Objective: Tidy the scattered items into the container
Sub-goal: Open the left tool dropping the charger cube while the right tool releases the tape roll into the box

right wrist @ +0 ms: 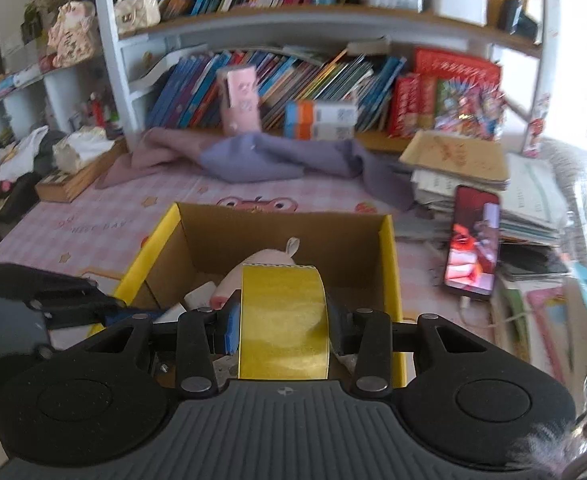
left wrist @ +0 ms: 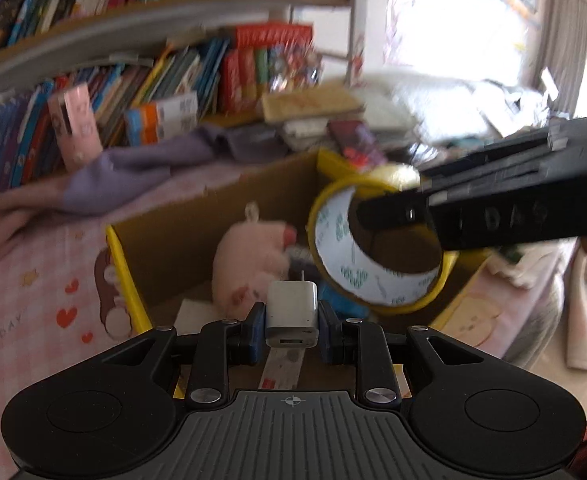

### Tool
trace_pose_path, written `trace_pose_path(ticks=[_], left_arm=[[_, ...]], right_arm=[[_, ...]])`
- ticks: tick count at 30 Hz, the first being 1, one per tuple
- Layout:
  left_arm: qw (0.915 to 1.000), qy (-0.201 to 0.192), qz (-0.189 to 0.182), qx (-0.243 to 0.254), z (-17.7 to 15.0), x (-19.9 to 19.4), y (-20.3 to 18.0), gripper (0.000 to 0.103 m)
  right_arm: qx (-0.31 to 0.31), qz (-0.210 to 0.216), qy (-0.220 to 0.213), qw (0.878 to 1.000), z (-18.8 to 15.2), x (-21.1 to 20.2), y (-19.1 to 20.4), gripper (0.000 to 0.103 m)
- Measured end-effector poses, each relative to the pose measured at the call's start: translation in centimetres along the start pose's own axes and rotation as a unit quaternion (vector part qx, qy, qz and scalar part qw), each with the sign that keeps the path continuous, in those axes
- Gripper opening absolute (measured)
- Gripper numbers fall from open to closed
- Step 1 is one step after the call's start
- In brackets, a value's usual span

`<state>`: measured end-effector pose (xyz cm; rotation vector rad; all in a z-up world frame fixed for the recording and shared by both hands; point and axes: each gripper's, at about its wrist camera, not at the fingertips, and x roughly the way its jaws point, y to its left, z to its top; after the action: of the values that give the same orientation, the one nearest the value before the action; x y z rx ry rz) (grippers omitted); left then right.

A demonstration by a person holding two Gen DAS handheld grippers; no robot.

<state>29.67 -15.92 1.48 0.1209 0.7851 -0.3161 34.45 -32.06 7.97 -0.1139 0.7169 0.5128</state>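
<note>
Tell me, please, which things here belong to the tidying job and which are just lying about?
Job:
- cardboard box
- white charger
- yellow tape roll
- pink plush toy

Lying about:
- phone
- purple cloth
- shelved books
- paper stack

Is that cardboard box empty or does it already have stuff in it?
Not empty. The open-topped cardboard box already holds a pink plush toy, with some paler items lying beside it that are too blurred to name.

The cardboard box (right wrist: 285, 236) is showing matt brown paperboard inside and glossy yellow edges. Above it, the tape roll (right wrist: 284, 320) is gleaming glossy yellow, and the charger (left wrist: 292, 312) is looking like smooth white plastic. Inside the box, a plush toy (left wrist: 249, 264) is looking soft and fuzzy.
</note>
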Motion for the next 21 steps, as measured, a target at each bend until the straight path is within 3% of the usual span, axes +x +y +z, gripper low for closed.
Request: trace_pose_path(ticks=[3, 9, 13, 16, 17, 21], left_arm=[[0.9996, 0.028, 0.010, -0.003, -0.1, 1.7, -0.3, 0.025], [0.9975, 0.054, -0.008, -0.044, -0.1, 2.6, 0.3, 0.030], [0.9954, 0.061, -0.010, -0.073, -0.5, 2.5, 0.5, 0.031], [0.9961, 0.054, 0.009, -0.069, -0.7, 1.8, 0.2, 0.034], [0.9967, 0.048, 0.017, -0.063, -0.6, 1.4, 0.0, 0.036], [0.9964, 0.020, 0.041, -0.072, -0.9, -0.9, -0.1, 0.070]], right_arm=[[-0.008, 0.017, 0.011, 1.000, 0.2, 1.5, -0.5, 0.038], [-0.015, 0.057, 0.051, 0.997, 0.0, 4.3, -1.1, 0.039], [-0.009, 0.086, 0.059, 0.994, 0.0, 5.3, -1.0, 0.039], [-0.006, 0.106, 0.065, 0.992, 0.3, 5.4, -0.9, 0.039], [-0.007, 0.112, 0.064, 0.992, 0.5, 5.3, -0.8, 0.039], [-0.006, 0.142, 0.072, 0.987, 0.5, 5.5, -0.2, 0.039]])
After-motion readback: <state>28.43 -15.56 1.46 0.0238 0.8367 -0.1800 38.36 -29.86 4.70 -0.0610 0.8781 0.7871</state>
